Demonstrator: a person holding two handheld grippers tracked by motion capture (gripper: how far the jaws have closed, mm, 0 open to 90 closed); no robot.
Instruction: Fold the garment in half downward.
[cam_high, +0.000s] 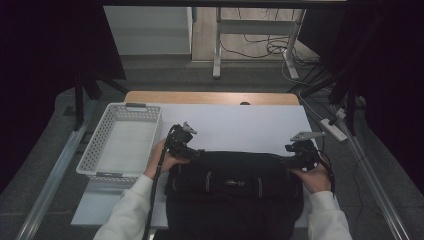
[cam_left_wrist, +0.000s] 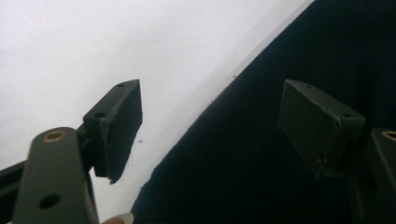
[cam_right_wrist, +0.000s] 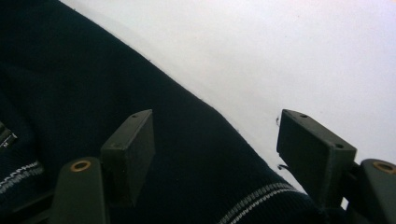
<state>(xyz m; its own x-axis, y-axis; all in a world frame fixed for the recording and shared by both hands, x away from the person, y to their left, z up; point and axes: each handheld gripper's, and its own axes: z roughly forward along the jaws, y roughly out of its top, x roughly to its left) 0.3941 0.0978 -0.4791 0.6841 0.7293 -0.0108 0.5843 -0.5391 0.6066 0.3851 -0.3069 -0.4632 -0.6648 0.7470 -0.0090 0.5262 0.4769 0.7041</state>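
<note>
A black knit garment (cam_high: 235, 187) with thin white stripes lies folded on the white table (cam_high: 240, 125), on the near half toward the person, its lower part hanging off the near edge. Its long axis at the far fold runs left to right across the table, and that folded edge faces away from the person. The left gripper (cam_high: 186, 150) sits at the garment's far left corner and the right gripper (cam_high: 299, 156) at the far right corner, each held in a hand with a white sleeve. In the left gripper view the left gripper's (cam_left_wrist: 210, 126) jaws stand wide apart, one over bare table, one over dark fabric, straddling the garment's edge and clamping nothing. In the right gripper view the right gripper's (cam_right_wrist: 215, 149) jaws gape likewise across the cloth's edge. A white perforated basket (cam_high: 100, 145) stands just left of the garment.
</note>
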